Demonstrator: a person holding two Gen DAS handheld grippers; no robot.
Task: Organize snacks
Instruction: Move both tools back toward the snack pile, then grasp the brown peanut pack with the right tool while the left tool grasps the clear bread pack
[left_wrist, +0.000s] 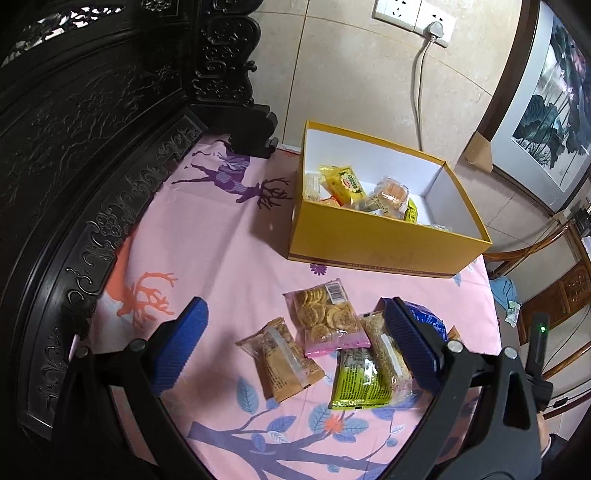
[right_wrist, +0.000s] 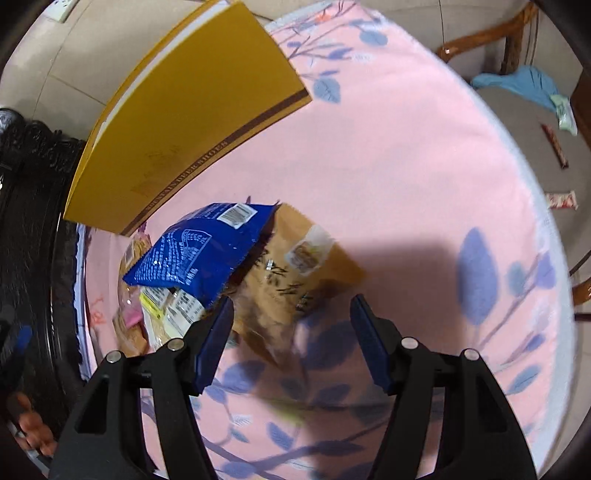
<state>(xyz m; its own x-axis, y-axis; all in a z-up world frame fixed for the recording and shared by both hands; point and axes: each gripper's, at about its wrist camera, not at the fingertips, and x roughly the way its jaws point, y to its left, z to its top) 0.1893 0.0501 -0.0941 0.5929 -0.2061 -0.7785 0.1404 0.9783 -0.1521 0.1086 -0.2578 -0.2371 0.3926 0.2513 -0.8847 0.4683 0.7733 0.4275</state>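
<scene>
A yellow box (left_wrist: 373, 242) with several snack packets inside stands on the pink cloth; its side shows in the right wrist view (right_wrist: 177, 122). My left gripper (left_wrist: 299, 339) is open above loose packets: a cracker bag (left_wrist: 325, 317), a tan packet (left_wrist: 282, 360) and a green packet (left_wrist: 360, 380). A blue packet (left_wrist: 424, 317) peeks behind its right finger. My right gripper (right_wrist: 291, 332) is open and empty, just in front of a brown packet (right_wrist: 295, 269). The blue packet (right_wrist: 199, 251) lies to that packet's left, overlapping other packets.
A dark carved wooden frame (left_wrist: 74, 166) borders the cloth on the left. A wall socket with a plugged cable (left_wrist: 424, 22) is behind the box. A chair with a blue cloth (right_wrist: 517, 81) stands past the table edge. Snack bars (right_wrist: 561, 201) lie on the floor.
</scene>
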